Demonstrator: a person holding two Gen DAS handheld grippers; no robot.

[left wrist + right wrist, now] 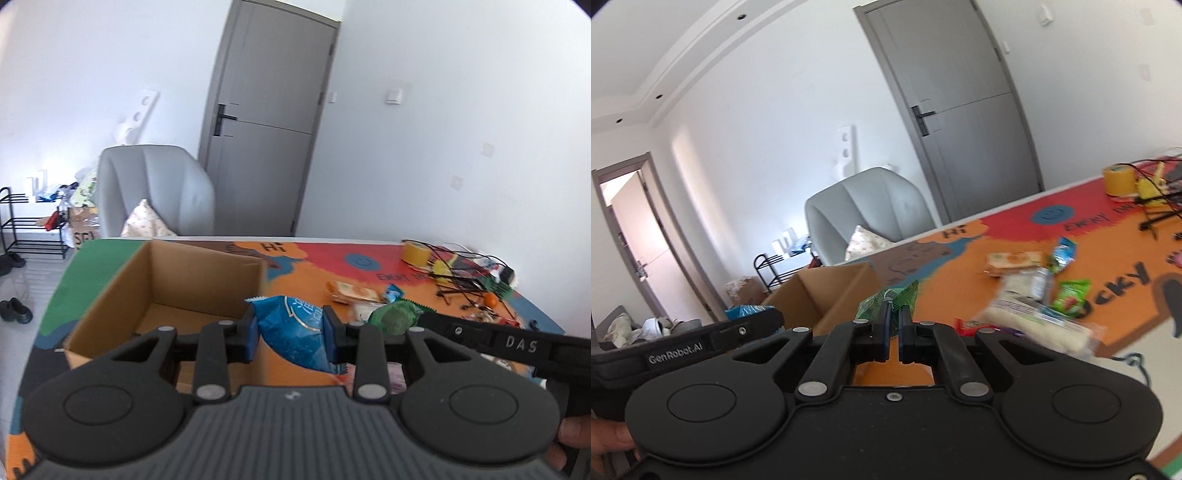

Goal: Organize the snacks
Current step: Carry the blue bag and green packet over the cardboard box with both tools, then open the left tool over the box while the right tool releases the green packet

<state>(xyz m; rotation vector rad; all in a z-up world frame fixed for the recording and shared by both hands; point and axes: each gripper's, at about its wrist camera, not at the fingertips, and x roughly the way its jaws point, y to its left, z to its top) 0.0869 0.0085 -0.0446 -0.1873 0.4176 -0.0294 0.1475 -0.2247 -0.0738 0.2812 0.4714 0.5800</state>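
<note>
The left hand-held gripper (291,334) grips a blue bag (295,332) between its pads, the box (184,280) just ahead-left of it. The right hand-held gripper (894,332) pinches a green packet (886,301) — more snacks (1034,295) lie on the surface (960,273) to its right.

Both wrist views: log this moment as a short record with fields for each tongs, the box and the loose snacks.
left tongs: shut on the blue snack bag, beside the box's right wall
right tongs: shut on the green snack packet, near the box
cardboard box: open-topped, on the colourful table mat; visible floor bare
loose snacks: orange packet, white packet and small green packet lie on the mat
</note>
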